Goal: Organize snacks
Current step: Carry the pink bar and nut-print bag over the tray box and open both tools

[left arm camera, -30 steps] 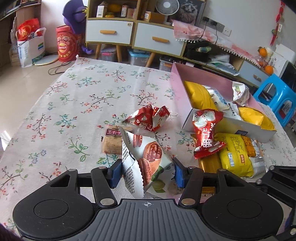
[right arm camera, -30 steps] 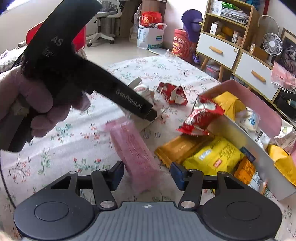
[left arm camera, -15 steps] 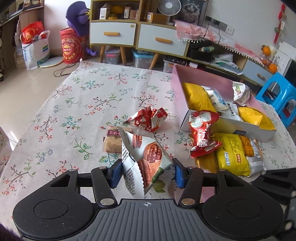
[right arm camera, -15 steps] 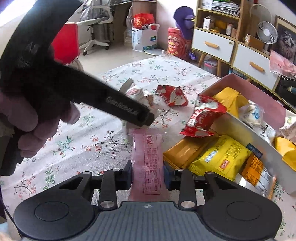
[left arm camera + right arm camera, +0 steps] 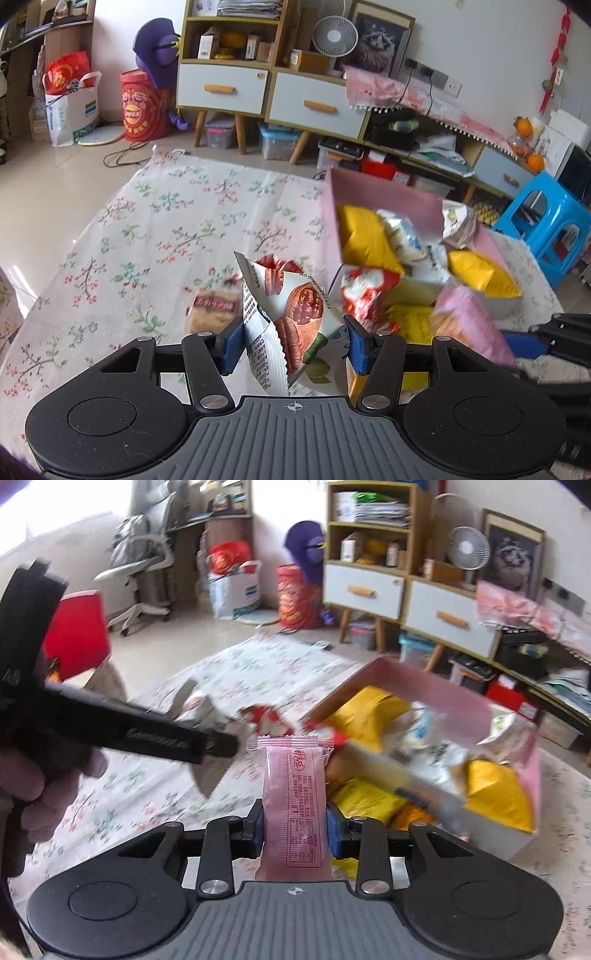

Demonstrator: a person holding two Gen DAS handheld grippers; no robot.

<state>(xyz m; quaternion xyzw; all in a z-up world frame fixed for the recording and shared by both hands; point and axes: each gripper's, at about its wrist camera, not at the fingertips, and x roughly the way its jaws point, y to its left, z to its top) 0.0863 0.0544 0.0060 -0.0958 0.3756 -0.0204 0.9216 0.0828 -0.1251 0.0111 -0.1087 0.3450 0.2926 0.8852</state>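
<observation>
1. Two grippers are seen. The left gripper (image 5: 293,341) is closed on one white walnut packet (image 5: 291,325), which is held upright between its blue pads, above the flowered cloth (image 5: 147,229).
2. The right gripper (image 5: 295,827) is clamped on one pink snack bar (image 5: 293,812); its jaws have just been closing, and the bar is pressed between them and stands up from them.
3. One pink box (image 5: 384,195) is placed at the right side of the cloth. At least three yellow packets (image 5: 365,240) and some white and silver packets, which cannot be counted exactly, are seen inside it.
4. One red and white packet (image 5: 364,291) is leaned against the near wall of the box. More yellow packets are lying on the cloth in front of that wall, partly hidden and blurred.
5. One brown biscuit packet (image 5: 214,310) is lying flat on the cloth, just left of the walnut packet. One more red packet (image 5: 275,264) is partly hidden behind the walnut packet.
6. In the right wrist view, one gloved hand (image 5: 40,775) is seen around the handle of the left gripper (image 5: 221,744).
</observation>
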